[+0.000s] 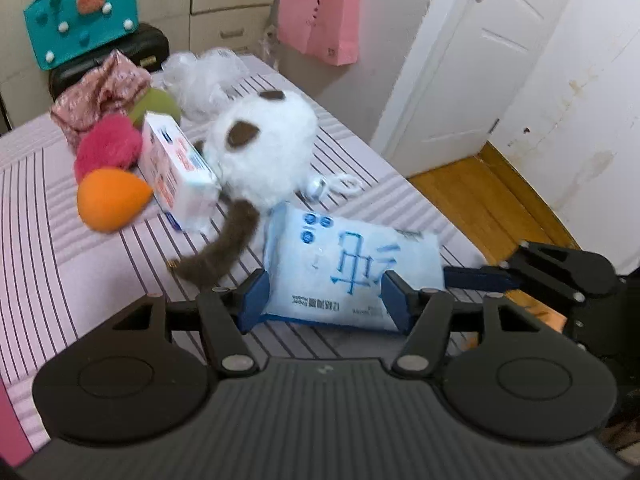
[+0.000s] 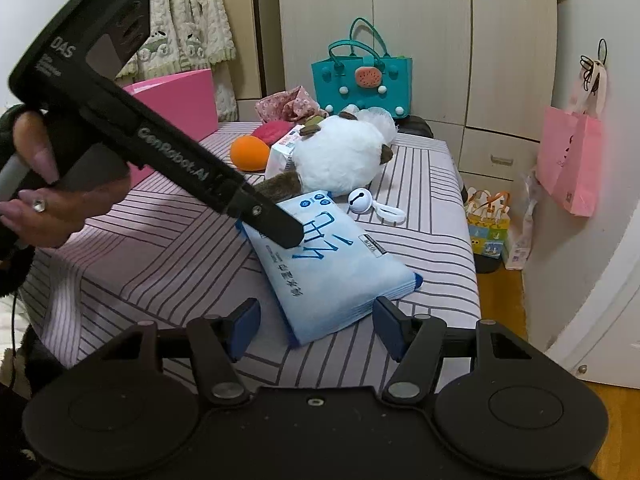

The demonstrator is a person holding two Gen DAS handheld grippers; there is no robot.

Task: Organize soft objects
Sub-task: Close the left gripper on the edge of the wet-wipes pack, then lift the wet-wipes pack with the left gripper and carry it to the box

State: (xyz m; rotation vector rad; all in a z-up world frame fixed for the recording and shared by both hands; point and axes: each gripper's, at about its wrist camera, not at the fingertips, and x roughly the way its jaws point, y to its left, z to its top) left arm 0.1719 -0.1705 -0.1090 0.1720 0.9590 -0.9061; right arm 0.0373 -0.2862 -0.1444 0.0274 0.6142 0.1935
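While the pale blue tissue pack (image 1: 352, 272) lies flat on the striped bed cover (image 1: 60, 280), near its right edge, the left gripper (image 1: 326, 298) stands over the pack's near end with a blue finger on each side; the pads seem to press on the wrapper, so I judge it grasped. In the right wrist view the right gripper (image 2: 316, 326) has its fingers on both sides of a corner of the same pack (image 2: 328, 276); there is a small gap at each pad, so I judge it released, not clenched.

The pack looks light and soft, with a smooth plastic wrapper that may be slippery and will dent under pressure; I think it is best taken across the short width, near the middle, so it does not sag or slide out.

Farther away lie a white plush toy (image 1: 264, 152), a second tissue pack (image 1: 176, 168), an orange ball (image 1: 108, 200) and a red fluffy one (image 1: 108, 146). A teal tote bag (image 2: 360, 76) stands at the far end; a pink box (image 2: 180, 100) stands at the far left; what is inside them I cannot tell.
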